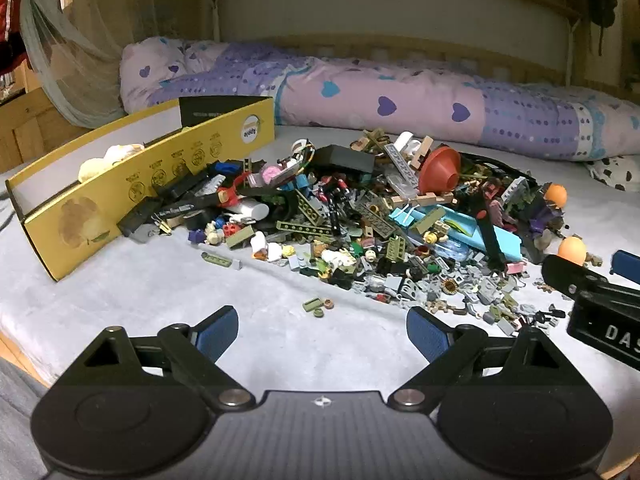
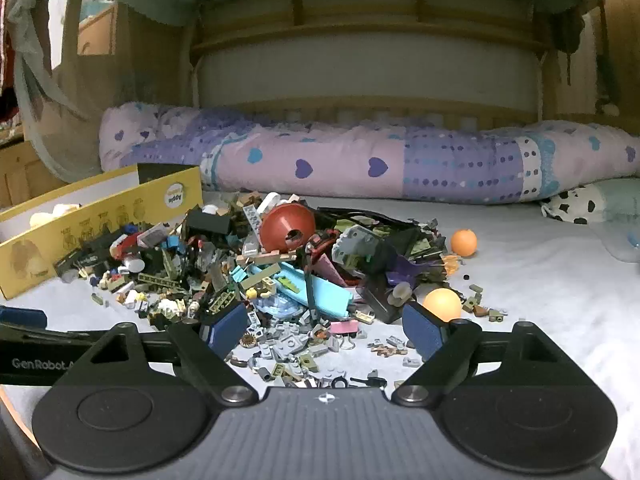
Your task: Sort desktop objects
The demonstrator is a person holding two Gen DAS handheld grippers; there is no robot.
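Two grippers: mine, both spread wide, nothing between the pads.
Left gripper: low centre, above bare pale-grey bed sheet.
Right gripper: low centre, fingers framing scattered small grey bricks.
Heap: mixed toy building bricks mid-frame, red plastic funnel on top.
Orange balls: two, at the heap's right edge.
Box: long yellow cardboard box, left, touching the heap.

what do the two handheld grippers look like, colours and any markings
Both match: the left gripper and right gripper have black linkage arms with triangular cut-outs, silver pivot pins, ribbed dark grey bodies bearing a small white emblem, and blue textured finger pads. White lettering shows on each one's side in the other's view. No hands or sleeves are visible.
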